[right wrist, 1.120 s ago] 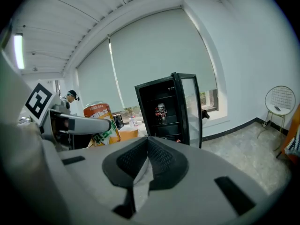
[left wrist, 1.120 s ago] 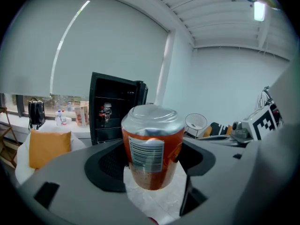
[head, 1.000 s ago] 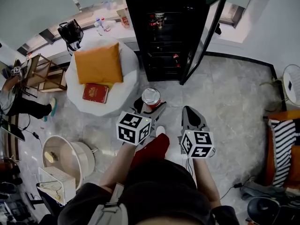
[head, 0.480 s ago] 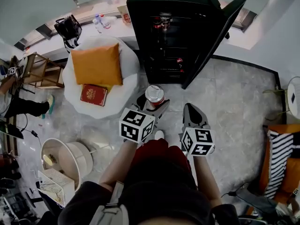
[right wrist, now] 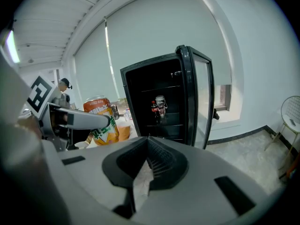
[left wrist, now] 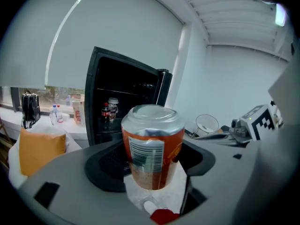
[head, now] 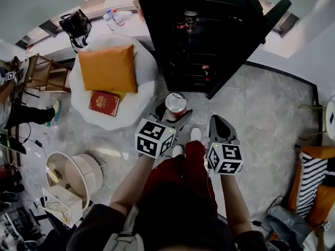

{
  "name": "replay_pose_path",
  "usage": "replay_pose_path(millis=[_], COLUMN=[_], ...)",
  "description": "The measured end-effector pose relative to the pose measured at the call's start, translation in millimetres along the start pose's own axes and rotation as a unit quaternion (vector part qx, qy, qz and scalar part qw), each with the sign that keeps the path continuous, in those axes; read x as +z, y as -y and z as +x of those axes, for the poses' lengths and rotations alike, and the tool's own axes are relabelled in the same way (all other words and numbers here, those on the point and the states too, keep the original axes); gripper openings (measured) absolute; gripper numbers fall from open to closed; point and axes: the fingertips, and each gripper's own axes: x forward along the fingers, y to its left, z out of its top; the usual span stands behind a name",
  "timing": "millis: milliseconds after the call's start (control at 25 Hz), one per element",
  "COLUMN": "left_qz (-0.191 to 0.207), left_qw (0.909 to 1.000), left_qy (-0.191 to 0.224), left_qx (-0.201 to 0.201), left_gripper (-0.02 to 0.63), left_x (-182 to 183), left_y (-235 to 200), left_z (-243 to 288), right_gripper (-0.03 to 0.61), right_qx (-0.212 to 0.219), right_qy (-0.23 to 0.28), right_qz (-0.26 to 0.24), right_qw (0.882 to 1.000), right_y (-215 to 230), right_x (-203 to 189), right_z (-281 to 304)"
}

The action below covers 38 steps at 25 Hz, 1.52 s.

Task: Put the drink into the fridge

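An orange drink can (left wrist: 152, 146) with a silver top stands upright between the jaws of my left gripper (head: 174, 110), which is shut on it; the can (head: 176, 103) is carried above the floor in front of the fridge. The black fridge (head: 209, 41) has its glass door (head: 246, 48) swung open to the right, with bottles and a can (left wrist: 109, 109) on its shelves. My right gripper (head: 220, 127) is shut and holds nothing, to the right of the can. In the right gripper view the can (right wrist: 100, 118) shows at the left and the fridge (right wrist: 159, 104) straight ahead.
A round white table (head: 141, 101) at the left bears an orange cushion (head: 108, 68) and a red book (head: 104, 103). A black bag (head: 75, 23) and bottles sit on the window ledge. A white bin (head: 73, 172) stands at the lower left, a striped chair (head: 314, 177) at the right.
I have stepped nearer the fridge, which now looms larger at the top. Both grippers keep their pose, and the can stays in the left one.
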Motion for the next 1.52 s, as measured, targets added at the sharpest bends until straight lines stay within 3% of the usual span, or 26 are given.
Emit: replay_pose_path(millis=[440, 880, 1520], left_qz=[0.010, 0.008, 0.049], left_qw=[0.9994, 0.9993, 0.9982], left_qy=[-0.012, -0.010, 0.000], left_qx=[0.030, 0.034, 0.036], left_gripper=[0.337, 0.337, 0.337], left_x=[-14.7, -77.6, -165.7], left_y=[-35.7, -73.6, -125.9], left_z=[70.3, 138.5, 234.5], right_gripper=[0.017, 0.017, 0.017], right_qx=[0.027, 0.044, 0.042], right_qy=[-0.025, -0.033, -0.013], right_qz=[-0.007, -0.025, -0.037], right_qw=[0.999, 0.998, 0.998], right_y=[43.7, 76.5, 109.0], right_x=[-9.7, -66.5, -145.3], right_z=[75.1, 153.1, 243.6])
